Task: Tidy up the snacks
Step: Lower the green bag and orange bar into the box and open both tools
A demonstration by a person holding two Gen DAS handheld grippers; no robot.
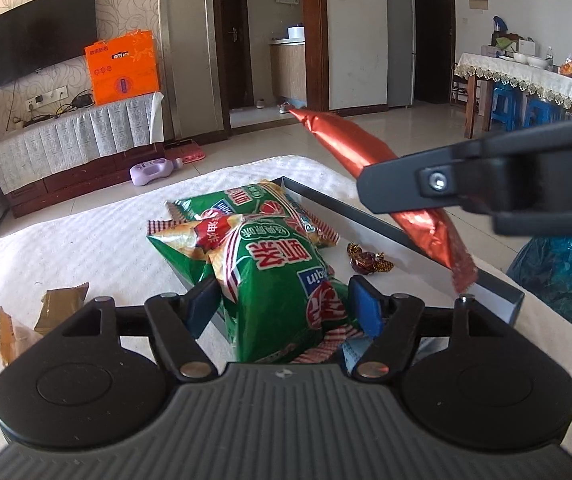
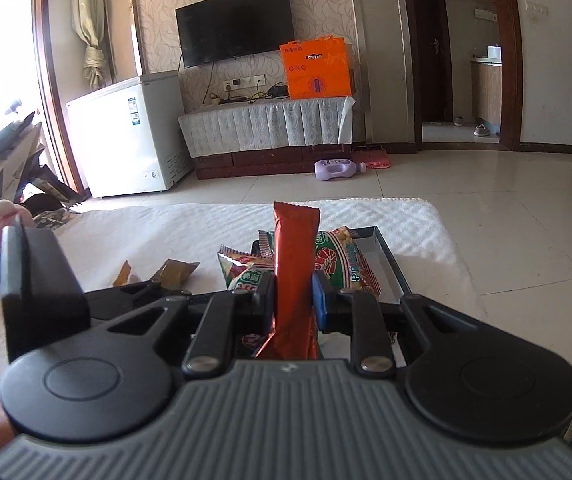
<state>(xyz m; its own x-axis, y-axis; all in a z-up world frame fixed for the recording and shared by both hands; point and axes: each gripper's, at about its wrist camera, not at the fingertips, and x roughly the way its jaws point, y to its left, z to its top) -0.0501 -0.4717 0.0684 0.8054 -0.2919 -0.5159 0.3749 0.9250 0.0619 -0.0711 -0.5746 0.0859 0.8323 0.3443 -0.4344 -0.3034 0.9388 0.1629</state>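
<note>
My left gripper (image 1: 282, 304) is shut on a green snack bag (image 1: 278, 276) that lies over the near edge of a shallow grey tray (image 1: 366, 216). A second green bag (image 1: 254, 208) lies in the tray behind it. My right gripper (image 2: 294, 296) is shut on a long red foil snack stick (image 2: 294, 256), held upright. In the left wrist view the stick (image 1: 350, 144) slants above the tray, gripped by my right gripper's fingers (image 1: 426, 184). A dark wrapped candy (image 1: 368, 260) lies in the tray.
The tray sits on a white cloth (image 1: 86, 232). Two brown small snack packets (image 1: 62, 300) lie on the cloth left of the tray. A blue plastic bag (image 1: 566, 264) is at the right. The floor, a TV stand and a freezer (image 2: 130, 136) lie beyond.
</note>
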